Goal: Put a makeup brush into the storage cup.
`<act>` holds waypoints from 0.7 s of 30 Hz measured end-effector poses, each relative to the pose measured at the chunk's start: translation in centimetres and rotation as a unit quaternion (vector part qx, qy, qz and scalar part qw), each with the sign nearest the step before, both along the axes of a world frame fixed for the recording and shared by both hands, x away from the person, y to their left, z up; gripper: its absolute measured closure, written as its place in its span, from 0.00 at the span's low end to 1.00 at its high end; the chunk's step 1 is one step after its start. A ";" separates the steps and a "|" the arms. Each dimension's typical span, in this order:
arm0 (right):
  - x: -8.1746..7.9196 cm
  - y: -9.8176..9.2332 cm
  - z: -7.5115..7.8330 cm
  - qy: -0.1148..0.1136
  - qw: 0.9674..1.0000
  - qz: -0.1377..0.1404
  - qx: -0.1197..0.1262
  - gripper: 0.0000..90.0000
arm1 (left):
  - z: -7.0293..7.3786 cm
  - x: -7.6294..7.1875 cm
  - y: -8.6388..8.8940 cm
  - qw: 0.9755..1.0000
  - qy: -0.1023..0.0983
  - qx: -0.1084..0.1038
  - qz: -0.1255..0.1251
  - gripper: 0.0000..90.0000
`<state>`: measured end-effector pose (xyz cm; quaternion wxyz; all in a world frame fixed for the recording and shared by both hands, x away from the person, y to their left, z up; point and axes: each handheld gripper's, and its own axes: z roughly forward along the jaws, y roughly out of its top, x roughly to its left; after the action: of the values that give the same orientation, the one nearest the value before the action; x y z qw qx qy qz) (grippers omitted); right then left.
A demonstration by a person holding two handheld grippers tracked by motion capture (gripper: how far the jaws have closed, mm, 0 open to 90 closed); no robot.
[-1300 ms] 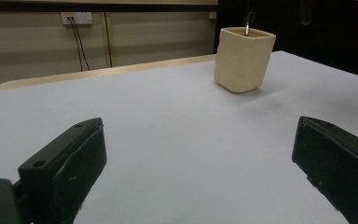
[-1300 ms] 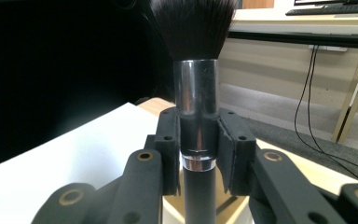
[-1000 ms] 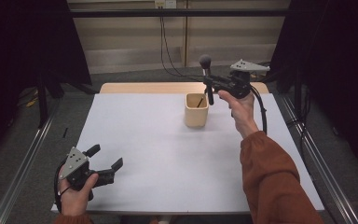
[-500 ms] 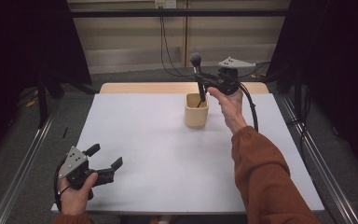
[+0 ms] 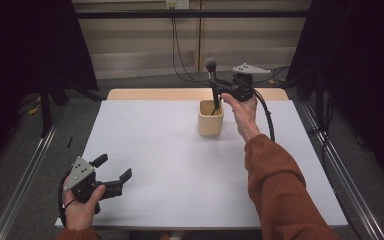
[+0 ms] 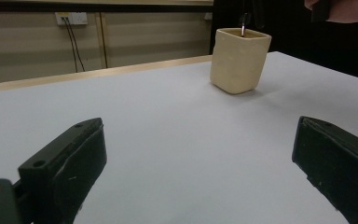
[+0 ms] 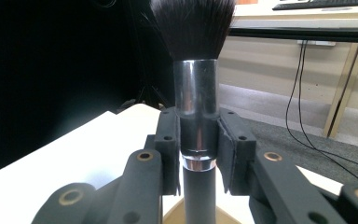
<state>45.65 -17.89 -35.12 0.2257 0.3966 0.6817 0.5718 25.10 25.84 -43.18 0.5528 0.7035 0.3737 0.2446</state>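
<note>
A cream square cup point(image 5: 210, 118) point(image 6: 239, 59) stands on the white table point(image 5: 180, 165), toward the back. My right gripper point(image 5: 219, 89) point(image 7: 198, 144) is shut on a makeup brush point(image 5: 212, 82) point(image 7: 196, 93), pads clamped on its silver ferrule. The brush stands upright, dark bristles on top, and its black handle reaches down into the cup. My left gripper point(image 5: 112, 172) point(image 6: 196, 158) rests low at the table's front left, open, with nothing between its jaws.
A bare wooden strip point(image 5: 155, 94) runs along the table's far edge. Metal rails point(image 5: 25, 180) flank the table on both sides. Black cables point(image 5: 177, 45) hang down the back wall. The right gripper's cable point(image 5: 265, 112) trails over the table.
The right gripper has carried the brush leftward and down, from beside the cup to over it, so the handle's end now sits inside. The left gripper has kept still.
</note>
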 end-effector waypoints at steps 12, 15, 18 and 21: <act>-0.1 0.3 -0.8 0.003 1.000 0.007 -0.009 0.80 | 0.0 0.0 -0.1 1.000 -0.001 0.004 0.002 0.03; -0.3 0.3 -0.8 0.003 1.000 0.011 -0.008 0.80 | 0.0 0.0 -0.1 1.000 0.000 0.005 0.002 0.03; -0.2 0.4 -1.0 0.003 1.000 0.013 -0.010 0.80 | 0.0 0.0 -0.1 1.000 -0.001 0.005 0.002 0.03; -0.3 0.6 -1.3 0.004 1.000 0.017 -0.012 0.80 | 0.0 0.0 -0.1 1.000 -0.001 0.007 0.002 0.03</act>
<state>45.40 -17.30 -36.41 0.2180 0.3848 0.6960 0.5657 25.09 25.73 -43.22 0.5476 0.7065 0.3728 0.2491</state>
